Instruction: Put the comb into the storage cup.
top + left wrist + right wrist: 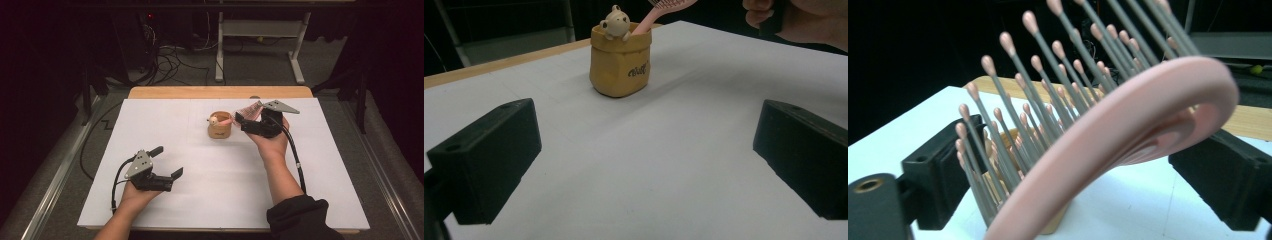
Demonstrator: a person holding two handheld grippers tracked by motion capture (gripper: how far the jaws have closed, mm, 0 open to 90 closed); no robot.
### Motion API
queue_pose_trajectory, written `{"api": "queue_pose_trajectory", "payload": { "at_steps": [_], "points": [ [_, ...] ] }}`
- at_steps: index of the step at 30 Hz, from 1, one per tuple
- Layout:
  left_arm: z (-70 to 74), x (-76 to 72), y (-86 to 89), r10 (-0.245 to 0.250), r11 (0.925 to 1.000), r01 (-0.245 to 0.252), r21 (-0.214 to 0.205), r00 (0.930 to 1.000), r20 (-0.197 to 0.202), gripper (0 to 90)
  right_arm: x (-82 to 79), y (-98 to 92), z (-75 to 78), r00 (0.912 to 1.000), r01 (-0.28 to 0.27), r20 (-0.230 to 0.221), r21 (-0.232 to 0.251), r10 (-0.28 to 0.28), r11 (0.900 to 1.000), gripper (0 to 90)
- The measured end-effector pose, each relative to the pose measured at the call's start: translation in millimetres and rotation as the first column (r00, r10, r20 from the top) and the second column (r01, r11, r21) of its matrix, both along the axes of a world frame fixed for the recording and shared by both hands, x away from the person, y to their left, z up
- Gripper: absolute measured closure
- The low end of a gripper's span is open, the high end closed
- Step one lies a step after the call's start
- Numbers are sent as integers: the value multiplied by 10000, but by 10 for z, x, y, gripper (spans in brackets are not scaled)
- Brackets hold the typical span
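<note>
We have the pink plastic hairbrush (1128, 130) standing handle-down in the small tan bag-shaped holder with a bear figure (220, 126), its bristled head between the right gripper (248, 121)'s spread fingers, which look released. What is left, we judge, is backing away; the left gripper (167, 161)'s fingers are wide apart, empty, over the white surface (225, 190).
</note>
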State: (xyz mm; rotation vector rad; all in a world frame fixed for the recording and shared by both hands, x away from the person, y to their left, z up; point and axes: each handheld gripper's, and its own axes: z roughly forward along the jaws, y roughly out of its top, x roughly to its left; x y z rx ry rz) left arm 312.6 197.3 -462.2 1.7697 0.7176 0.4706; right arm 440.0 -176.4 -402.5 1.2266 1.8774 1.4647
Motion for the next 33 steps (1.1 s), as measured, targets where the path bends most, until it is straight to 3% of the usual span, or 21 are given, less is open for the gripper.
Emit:
{"api": "queue_pose_trajectory", "payload": {
  "at_steps": [6,11,19,33],
  "points": [
    [-1,3,4,22,10000,-22,-10,10000,-16,0,-9,-14,21,9999,155,25,-149,-154,9998,5],
    [0,7,11,58,10000,-58,-78,10000,-65,0,-21,-20,41,9998,149,160,-446,-142,9989,4],
    [-1,12,18,132,9999,-132,-32,9999,-26,0,-55,-33,75,9998,69,215,-515,-58,9986,4],
    [-5,36,46,161,9996,-167,-243,9996,-240,0,-279,-65,169,9982,-201,550,-781,244,9967,4]
  ]
}}
